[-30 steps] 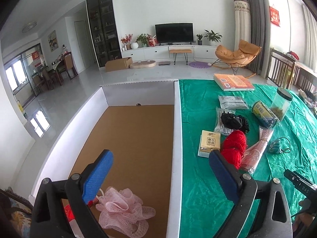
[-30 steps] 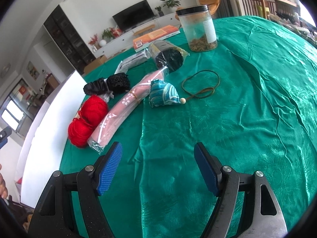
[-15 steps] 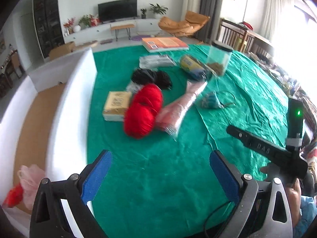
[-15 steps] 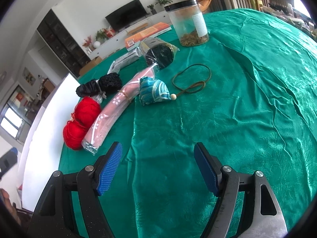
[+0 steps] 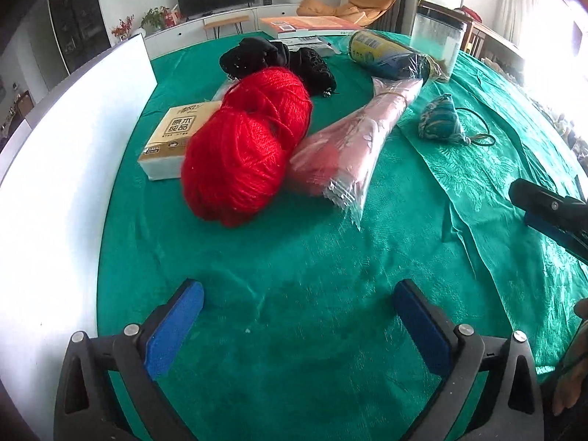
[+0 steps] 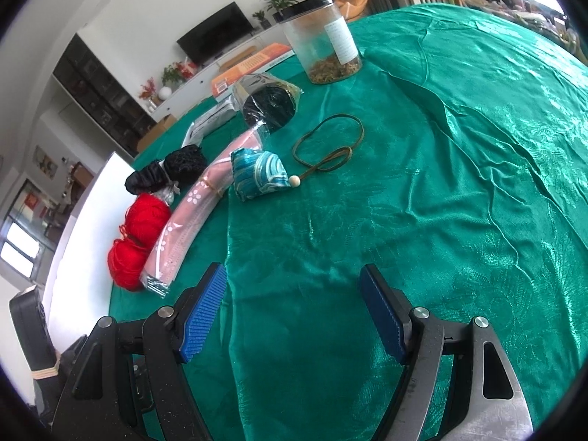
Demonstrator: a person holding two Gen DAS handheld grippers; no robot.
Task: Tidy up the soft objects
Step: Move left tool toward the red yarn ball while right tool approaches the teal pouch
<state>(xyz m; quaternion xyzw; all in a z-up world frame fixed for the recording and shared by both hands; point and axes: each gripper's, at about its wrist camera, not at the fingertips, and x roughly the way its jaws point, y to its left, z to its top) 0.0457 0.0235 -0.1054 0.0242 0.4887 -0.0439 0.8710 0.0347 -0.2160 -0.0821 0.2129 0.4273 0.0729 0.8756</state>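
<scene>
Two balls of red yarn (image 5: 246,143) lie on the green tablecloth (image 5: 330,294), also in the right wrist view (image 6: 137,235). Beside them lie a pink wrapped bundle (image 5: 352,143) (image 6: 191,217), black fabric (image 5: 279,58) (image 6: 172,171), a teal pouch (image 5: 439,121) (image 6: 259,174) with a cord (image 6: 330,143), and a tissue pack (image 5: 172,143). My left gripper (image 5: 299,316) is open and empty, just short of the yarn. My right gripper (image 6: 294,312) is open and empty over bare cloth, to the right of the bundle.
A white box wall (image 5: 62,154) runs along the table's left side. A clear jar (image 6: 323,40), a wrapped dark roll (image 6: 268,106) and an orange book (image 5: 308,24) stand farther back. The right gripper's tip (image 5: 547,209) shows at the left view's right edge.
My left gripper has swung from over the box to the table and closed in on the red yarn. My right gripper has edged slightly forward.
</scene>
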